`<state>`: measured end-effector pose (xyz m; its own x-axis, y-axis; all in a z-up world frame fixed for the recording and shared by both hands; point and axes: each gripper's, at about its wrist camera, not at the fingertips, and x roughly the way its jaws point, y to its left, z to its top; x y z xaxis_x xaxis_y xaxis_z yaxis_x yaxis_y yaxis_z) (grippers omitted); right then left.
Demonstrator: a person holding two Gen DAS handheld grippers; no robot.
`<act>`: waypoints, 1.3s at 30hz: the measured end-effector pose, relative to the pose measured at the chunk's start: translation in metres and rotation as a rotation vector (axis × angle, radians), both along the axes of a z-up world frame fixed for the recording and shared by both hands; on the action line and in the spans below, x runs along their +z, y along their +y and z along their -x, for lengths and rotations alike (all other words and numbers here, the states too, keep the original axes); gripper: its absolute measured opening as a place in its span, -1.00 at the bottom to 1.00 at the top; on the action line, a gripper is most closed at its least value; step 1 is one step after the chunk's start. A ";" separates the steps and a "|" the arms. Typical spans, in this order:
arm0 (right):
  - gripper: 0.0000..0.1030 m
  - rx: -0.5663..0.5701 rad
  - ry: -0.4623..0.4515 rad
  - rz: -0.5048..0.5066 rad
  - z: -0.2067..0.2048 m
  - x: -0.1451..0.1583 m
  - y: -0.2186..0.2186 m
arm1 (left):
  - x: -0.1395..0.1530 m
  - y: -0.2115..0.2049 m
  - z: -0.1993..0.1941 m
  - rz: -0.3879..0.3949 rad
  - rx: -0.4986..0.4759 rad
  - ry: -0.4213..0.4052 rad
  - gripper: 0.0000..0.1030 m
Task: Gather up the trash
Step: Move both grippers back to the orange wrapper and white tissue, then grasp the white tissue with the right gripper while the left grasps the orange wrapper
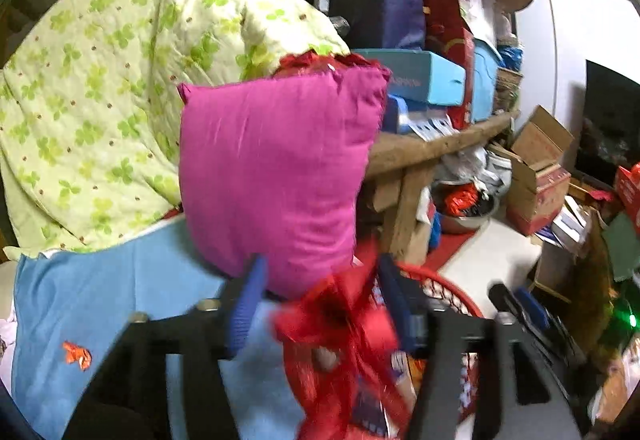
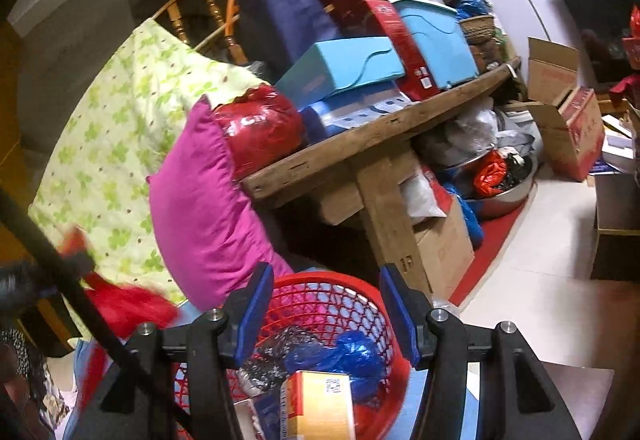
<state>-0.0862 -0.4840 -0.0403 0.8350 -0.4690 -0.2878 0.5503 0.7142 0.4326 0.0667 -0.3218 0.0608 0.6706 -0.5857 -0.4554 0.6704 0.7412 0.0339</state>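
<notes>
A red mesh basket [image 2: 320, 292] sits low in the right wrist view and holds a blue plastic bag [image 2: 340, 356], an orange carton [image 2: 320, 404] and dark crumpled trash. My right gripper [image 2: 326, 316] is open and empty just above the basket. My left gripper [image 1: 320, 304] has its jaws apart, with a crumpled red wrapper [image 1: 340, 324] blurred between them, above the basket rim [image 1: 448, 284]. I cannot tell whether the wrapper is held or falling. The same red wrapper shows in the right wrist view [image 2: 124, 308] at the lower left.
A magenta pillow [image 1: 276, 175] leans against a wooden table [image 2: 360, 143] piled with boxes. A green floral quilt [image 1: 112, 87] and a blue cloth [image 1: 100, 300] lie left. Cardboard boxes [image 2: 568, 119] and a metal bowl [image 2: 508, 191] crowd the floor right.
</notes>
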 end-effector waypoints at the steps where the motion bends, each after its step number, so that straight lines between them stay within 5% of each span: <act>1: 0.14 -0.002 0.000 -0.001 0.001 -0.001 -0.001 | 0.002 0.004 0.000 0.003 0.004 -0.004 0.19; 5: 0.14 -0.003 0.000 0.002 0.002 0.001 -0.002 | 0.000 0.032 0.002 0.025 0.031 -0.013 0.30; 11: 0.14 0.031 -0.035 0.072 -0.001 0.012 0.022 | -0.055 0.127 -0.013 -0.027 0.190 0.069 0.30; 16: 0.14 0.139 -0.111 0.252 -0.006 0.031 0.084 | -0.118 0.265 -0.037 -0.063 0.479 0.203 0.30; 20: 0.15 0.356 -0.103 0.365 -0.033 0.036 0.151 | -0.147 0.362 -0.046 -0.054 0.709 0.265 0.30; 25: 0.15 0.716 0.046 0.384 -0.096 0.021 0.234 | -0.163 0.417 -0.050 -0.048 0.818 0.274 0.30; 30: 0.15 1.009 0.324 0.339 -0.177 -0.020 0.308 | -0.172 0.435 -0.068 -0.006 0.808 0.319 0.30; 39: 0.14 1.134 0.536 0.242 -0.298 -0.089 0.346 | -0.164 0.440 -0.139 0.054 0.709 0.424 0.30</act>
<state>0.2120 -0.1378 -0.1289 0.6066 0.3392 -0.7190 -0.3518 0.9256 0.1399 0.2052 0.1180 -0.1032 0.6665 -0.1163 -0.7364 -0.0092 0.9864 -0.1641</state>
